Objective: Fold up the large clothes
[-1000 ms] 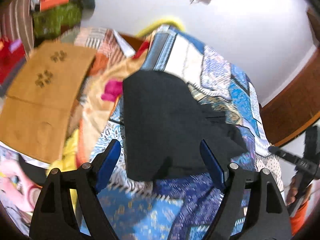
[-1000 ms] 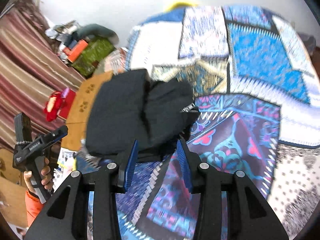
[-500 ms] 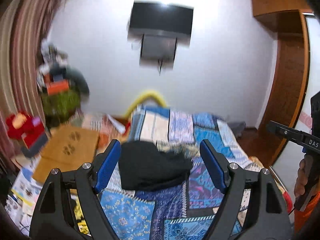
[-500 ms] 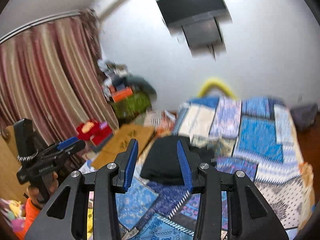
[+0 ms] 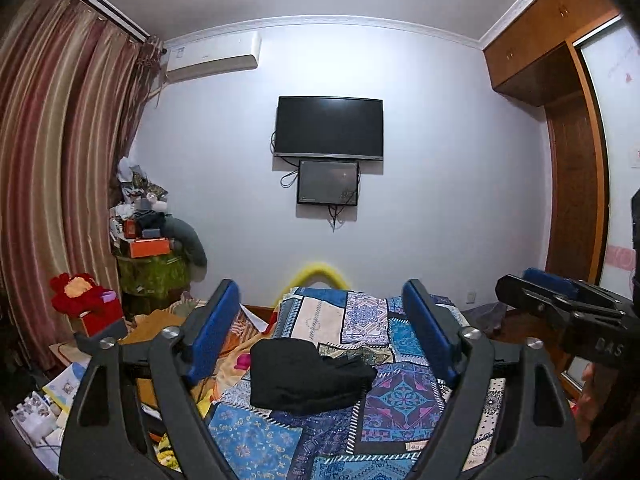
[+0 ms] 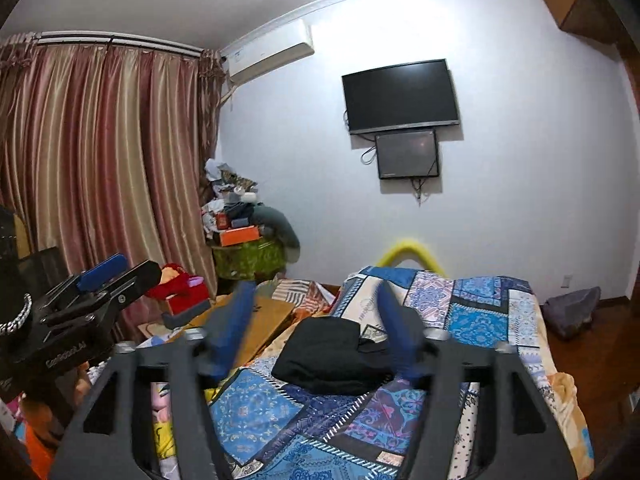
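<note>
Item: black garment [image 5: 308,376], folded, lying mid-bed [image 5: 404,396]. My left hand-held gripper [image 5: 320,340] and right hand-held gripper [image 6: 314,332] have drawn back from it, jaws opening, empty. Fold apparently complete.

Bed [image 5: 404,392] under a blue patchwork quilt [image 6: 480,320] — folded black garment [image 5: 304,376] lying mid-quilt.

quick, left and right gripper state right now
left gripper: jaws opening, nothing between them.
right gripper: jaws opening, empty; folded black garment lies on the bed.
</note>
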`<state>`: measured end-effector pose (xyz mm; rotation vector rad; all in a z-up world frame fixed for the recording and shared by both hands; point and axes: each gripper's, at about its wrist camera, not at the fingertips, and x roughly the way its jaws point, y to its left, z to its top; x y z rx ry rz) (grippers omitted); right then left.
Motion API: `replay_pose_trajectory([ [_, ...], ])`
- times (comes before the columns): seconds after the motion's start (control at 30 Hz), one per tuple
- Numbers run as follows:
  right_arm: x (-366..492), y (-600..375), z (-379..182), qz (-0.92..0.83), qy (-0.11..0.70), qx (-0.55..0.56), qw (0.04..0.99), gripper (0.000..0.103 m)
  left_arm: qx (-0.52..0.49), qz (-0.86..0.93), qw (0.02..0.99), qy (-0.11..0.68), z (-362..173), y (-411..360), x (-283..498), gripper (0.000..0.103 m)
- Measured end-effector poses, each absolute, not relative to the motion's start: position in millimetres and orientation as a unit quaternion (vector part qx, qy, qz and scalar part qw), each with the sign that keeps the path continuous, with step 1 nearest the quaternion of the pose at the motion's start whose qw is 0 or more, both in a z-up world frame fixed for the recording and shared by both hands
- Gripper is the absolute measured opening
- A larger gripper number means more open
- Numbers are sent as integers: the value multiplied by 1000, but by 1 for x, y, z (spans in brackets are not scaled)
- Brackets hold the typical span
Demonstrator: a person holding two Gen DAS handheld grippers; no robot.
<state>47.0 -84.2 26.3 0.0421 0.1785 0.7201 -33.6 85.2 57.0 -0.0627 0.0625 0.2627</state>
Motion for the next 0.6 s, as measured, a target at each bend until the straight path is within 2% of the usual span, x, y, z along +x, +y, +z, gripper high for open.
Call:
replay_pose_trajectory([
  [0.07, 43, -87, 25, 336, 75, 23, 938, 87, -36, 140, 989, 28, 53, 82, -38, 99],
  [0.1, 41, -88, 26, 329, 71, 24, 941, 91, -36, 146, 988, 25, 51, 81, -40, 102],
  [0.17, 43, -89, 26, 317, 71, 27, 945, 103, -35, 152, 987, 25, 48, 79, -42, 102],
  [0.6, 43, -89, 24, 317, 99, 29, 943, 103, -30, 158, 986, 42, 36, 74, -37, 102],
])
